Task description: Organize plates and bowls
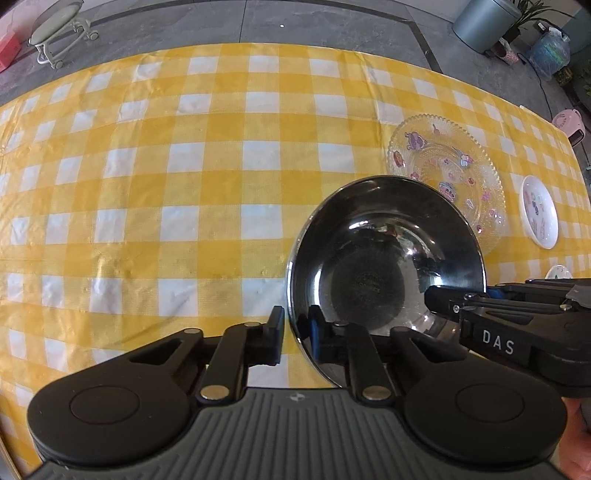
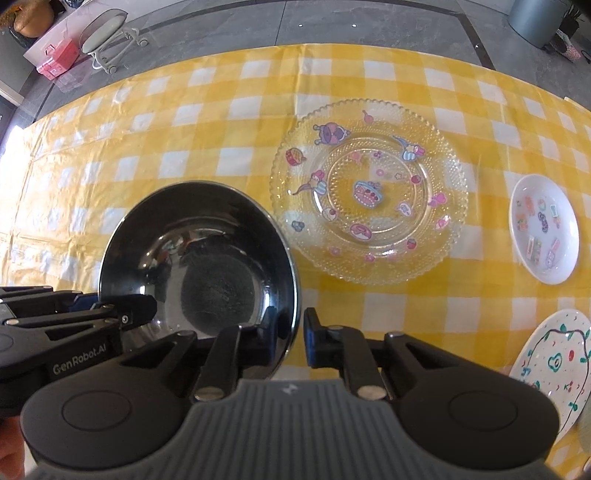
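A shiny steel bowl (image 1: 384,258) is held between both grippers above the yellow checked tablecloth (image 1: 184,166). My left gripper (image 1: 295,328) straddles its left rim, one finger outside and one inside, closed on the rim. My right gripper (image 2: 291,336) straddles the bowl (image 2: 199,251) at its right rim the same way. Each gripper shows in the other's view, clamped on the opposite rim. A clear glass plate with cartoon stickers (image 2: 369,192) lies just right of the bowl, also in the left wrist view (image 1: 447,166).
A small white sticker plate (image 2: 543,229) lies at the right, also in the left wrist view (image 1: 539,210). A white plate with green leaf drawings (image 2: 554,365) sits at the near right. A stool (image 2: 107,33) and bin (image 1: 484,22) stand on the floor beyond the table.
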Demonstrator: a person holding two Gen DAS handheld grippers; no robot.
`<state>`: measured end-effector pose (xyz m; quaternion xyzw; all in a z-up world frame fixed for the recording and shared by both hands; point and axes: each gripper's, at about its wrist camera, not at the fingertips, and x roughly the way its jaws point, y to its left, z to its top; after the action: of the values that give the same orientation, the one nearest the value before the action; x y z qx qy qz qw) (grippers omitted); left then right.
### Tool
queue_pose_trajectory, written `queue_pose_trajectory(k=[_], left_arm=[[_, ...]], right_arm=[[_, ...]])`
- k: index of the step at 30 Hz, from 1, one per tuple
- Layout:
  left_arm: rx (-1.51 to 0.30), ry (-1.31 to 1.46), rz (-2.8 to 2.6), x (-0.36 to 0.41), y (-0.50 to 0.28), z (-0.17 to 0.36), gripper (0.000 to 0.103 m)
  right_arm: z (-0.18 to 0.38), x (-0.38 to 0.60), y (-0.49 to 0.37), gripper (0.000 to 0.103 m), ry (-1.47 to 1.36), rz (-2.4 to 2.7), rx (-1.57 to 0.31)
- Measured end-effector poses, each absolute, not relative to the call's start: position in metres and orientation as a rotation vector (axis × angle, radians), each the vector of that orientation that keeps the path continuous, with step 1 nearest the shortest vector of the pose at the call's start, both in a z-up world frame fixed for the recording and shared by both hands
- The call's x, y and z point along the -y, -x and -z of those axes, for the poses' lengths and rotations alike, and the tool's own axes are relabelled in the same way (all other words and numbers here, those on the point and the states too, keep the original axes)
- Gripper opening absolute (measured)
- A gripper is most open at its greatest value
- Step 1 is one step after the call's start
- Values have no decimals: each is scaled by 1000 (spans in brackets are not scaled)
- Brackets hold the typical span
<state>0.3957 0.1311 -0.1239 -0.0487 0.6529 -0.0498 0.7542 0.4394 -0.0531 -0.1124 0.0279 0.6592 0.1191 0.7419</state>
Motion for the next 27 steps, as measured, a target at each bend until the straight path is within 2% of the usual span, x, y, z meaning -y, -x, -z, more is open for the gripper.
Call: queue_pose_trajectory(k=[8, 15, 27], left_arm=[[-1435, 122, 94, -130, -394, 123, 11], [-1474, 126, 90, -129, -378, 97, 11], [-1511, 87, 113, -117, -297, 41, 12]], right_arm=[[108, 47, -437, 6, -51, -250, -1438], [87, 46, -425, 6, -35, -275, -1465], [25, 54, -341, 8, 82, -371, -1448]])
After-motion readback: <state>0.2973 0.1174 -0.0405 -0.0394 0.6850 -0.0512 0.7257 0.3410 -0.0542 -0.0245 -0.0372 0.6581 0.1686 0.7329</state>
